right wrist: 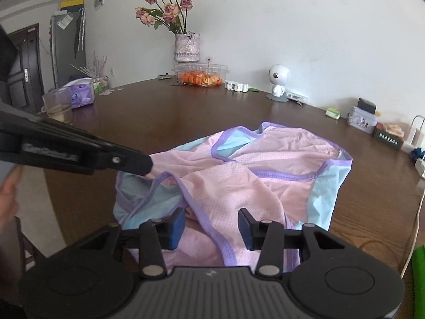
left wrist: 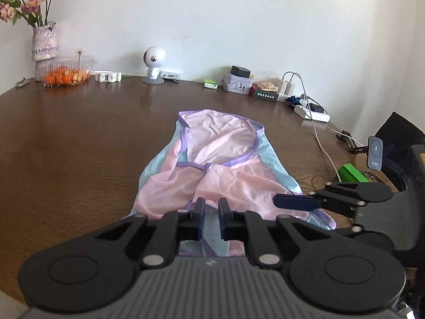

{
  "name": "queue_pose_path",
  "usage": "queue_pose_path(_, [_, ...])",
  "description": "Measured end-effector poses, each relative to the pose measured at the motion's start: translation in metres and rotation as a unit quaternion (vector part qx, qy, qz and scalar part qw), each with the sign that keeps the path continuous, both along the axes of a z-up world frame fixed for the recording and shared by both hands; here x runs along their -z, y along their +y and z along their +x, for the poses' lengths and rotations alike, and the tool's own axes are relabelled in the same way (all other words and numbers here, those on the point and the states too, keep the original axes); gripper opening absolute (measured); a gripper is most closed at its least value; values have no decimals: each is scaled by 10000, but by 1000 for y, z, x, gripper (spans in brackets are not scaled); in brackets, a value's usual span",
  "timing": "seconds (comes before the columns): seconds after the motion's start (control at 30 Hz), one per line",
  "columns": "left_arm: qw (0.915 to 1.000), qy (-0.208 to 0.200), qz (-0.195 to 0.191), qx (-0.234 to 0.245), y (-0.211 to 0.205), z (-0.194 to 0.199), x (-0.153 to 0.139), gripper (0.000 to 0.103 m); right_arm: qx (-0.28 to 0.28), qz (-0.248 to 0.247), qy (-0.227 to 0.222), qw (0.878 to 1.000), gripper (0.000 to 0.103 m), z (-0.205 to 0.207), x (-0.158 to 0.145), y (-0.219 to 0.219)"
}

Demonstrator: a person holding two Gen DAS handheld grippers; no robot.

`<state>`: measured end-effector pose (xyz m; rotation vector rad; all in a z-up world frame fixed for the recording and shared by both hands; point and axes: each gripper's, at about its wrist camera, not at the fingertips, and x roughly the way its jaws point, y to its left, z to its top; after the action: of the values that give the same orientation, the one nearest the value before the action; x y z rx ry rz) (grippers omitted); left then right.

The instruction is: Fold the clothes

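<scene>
Vest in pink mesh, with blue sides and purple trim, lay crumpled on the brown table, on the near side of the robot figurine by the wall. We held the left gripper low over its near hem, jaws only a narrow gap apart; whether cloth was pinched we could not tell. Our right gripper, jaws wide apart, hovered over the pink fabric just right of the left.
</scene>
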<state>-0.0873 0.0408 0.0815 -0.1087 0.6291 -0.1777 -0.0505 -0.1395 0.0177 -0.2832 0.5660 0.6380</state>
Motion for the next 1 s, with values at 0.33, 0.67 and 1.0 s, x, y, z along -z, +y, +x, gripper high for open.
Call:
queue_pose_path(0.33, [9989, 425, 38, -193, -7, 15, 26, 56, 236, -804, -446, 9955, 8, -11, 11, 7])
queue_pose_path(0.67, [9975, 327, 607, -144, -23, 24, 34, 35, 328, -288, -960, 9944, 8, -37, -19, -20])
queue_pose_path(1.0, [9959, -241, 355, -800, -3, 3, 4, 3, 504, -609, -1024, 9916, 26, -40, -2, -17])
